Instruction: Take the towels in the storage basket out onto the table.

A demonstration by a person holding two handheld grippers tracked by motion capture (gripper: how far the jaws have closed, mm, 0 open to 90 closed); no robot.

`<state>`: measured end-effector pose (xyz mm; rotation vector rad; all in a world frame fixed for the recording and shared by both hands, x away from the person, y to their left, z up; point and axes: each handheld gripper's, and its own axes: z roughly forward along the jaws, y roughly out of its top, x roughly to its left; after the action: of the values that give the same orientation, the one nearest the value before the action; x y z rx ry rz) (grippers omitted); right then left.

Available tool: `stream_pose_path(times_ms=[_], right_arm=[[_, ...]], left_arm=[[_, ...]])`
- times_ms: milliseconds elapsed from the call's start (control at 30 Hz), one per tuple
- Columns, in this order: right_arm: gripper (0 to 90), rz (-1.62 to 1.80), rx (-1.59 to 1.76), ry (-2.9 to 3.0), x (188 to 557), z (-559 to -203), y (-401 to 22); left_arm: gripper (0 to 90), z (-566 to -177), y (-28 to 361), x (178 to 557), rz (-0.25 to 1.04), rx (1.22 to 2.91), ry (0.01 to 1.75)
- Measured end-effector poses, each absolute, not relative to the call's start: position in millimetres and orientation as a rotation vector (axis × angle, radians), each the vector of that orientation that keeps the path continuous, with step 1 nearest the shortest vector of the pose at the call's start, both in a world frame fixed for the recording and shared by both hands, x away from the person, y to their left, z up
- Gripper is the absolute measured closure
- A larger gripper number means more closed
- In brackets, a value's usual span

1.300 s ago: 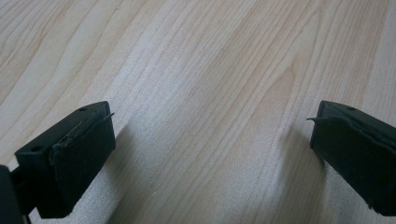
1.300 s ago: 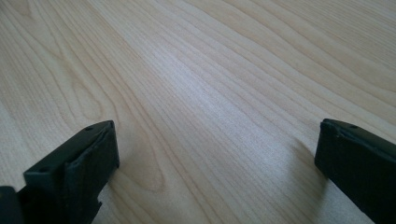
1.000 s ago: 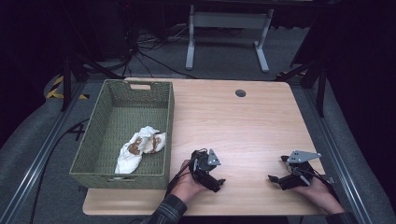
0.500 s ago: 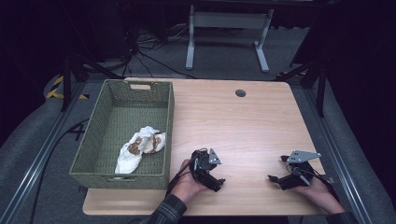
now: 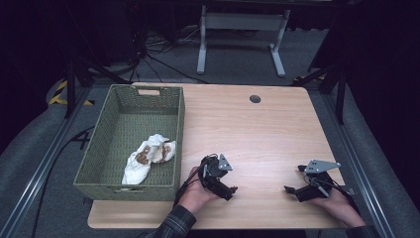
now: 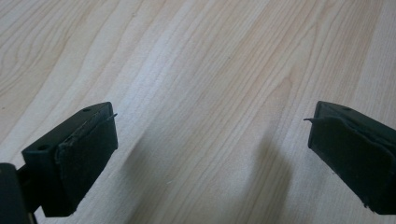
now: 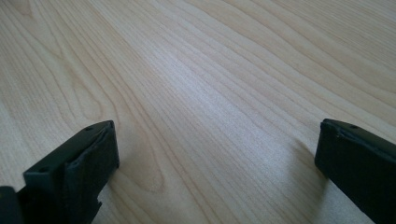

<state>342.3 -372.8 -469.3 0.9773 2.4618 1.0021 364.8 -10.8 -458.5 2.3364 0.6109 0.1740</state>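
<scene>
The left tongs [image 5: 225, 188] rested low on the near part of the bench [image 5: 257, 134], held in the person's left hand [image 5: 195, 196], just to the right of the green woven basket [image 5: 104, 148]. In the left gripper view their two black jaws stood wide apart, released, with bare wood grain between them and nothing gripped. The right tongs [image 5: 292, 191] lay near the bench's front right corner, held in the right hand [image 5: 339, 206], well apart from the left pair. In the right gripper view their jaws also stood wide apart, released, over bare wood.

The nearest thing to either pair was a crumpled white cloth with brown stains [image 5: 147, 157]. It lay on the floor of the basket, in the near half and toward the right wall. That wall stood between the cloth and the left tongs, so the cloth was near them but not touching. From the right tongs it lay far off to the left, across most of the bench's width.

The basket sat on the left part of the bench, its long side running away from the person. A small dark round hole [image 5: 255, 98] sat in the bench near the far edge, well apart from both tongs.
</scene>
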Motion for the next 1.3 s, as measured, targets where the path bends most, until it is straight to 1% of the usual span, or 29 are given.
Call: stream_pose_path(times_ms=[800, 1300], right_arm=[[0.0, 1.003, 0.977, 2.465, 343, -469, -373], [0.0, 1.003, 0.976, 2.465, 343, -469, -373]], left_arm=[[2.2, -445, -7, 368, 0.185, 2.314, 0.626], [2.5, -430, -5, 367, 0.23, 2.305, 0.622]])
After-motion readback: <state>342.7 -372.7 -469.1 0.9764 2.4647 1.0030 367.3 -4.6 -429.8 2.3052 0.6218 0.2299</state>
